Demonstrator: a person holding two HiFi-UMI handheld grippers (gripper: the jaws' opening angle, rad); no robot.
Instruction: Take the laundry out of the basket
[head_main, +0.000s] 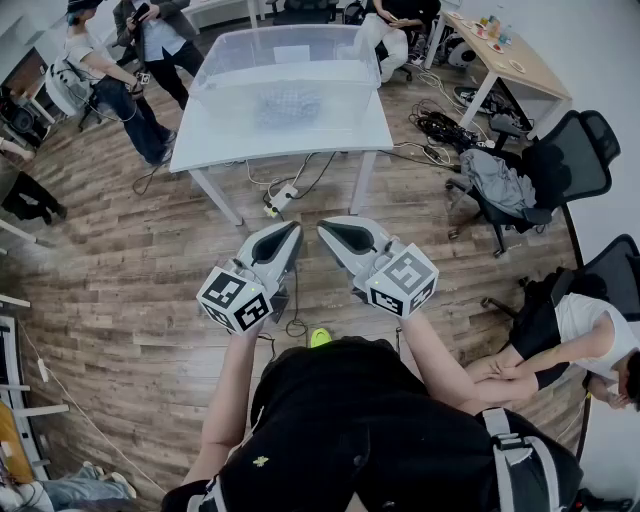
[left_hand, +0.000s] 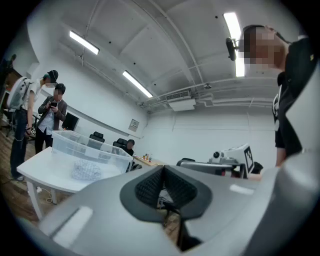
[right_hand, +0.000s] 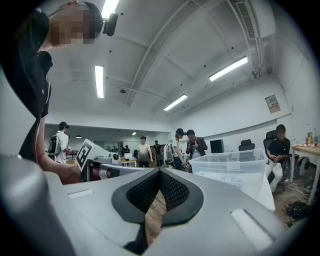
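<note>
You held the left gripper (head_main: 288, 232) and right gripper (head_main: 332, 232) fully closed, both empty, well short of the table (head_main: 240, 140). Laundry (head_main: 285, 104) lay mid-basket (head_main: 215, 80), toward the table's far edge. Risk: entering with jaws closed would only shove the cloth.

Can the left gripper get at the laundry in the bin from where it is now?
Probably not yet: the left gripper is shut and short of the table; the laundry lies inside the clear-walled bin.

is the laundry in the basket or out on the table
In the basket. The laundry lies bunched on the bottom of the clear basket, inside its walls, and the basket stands on the white table.
</note>
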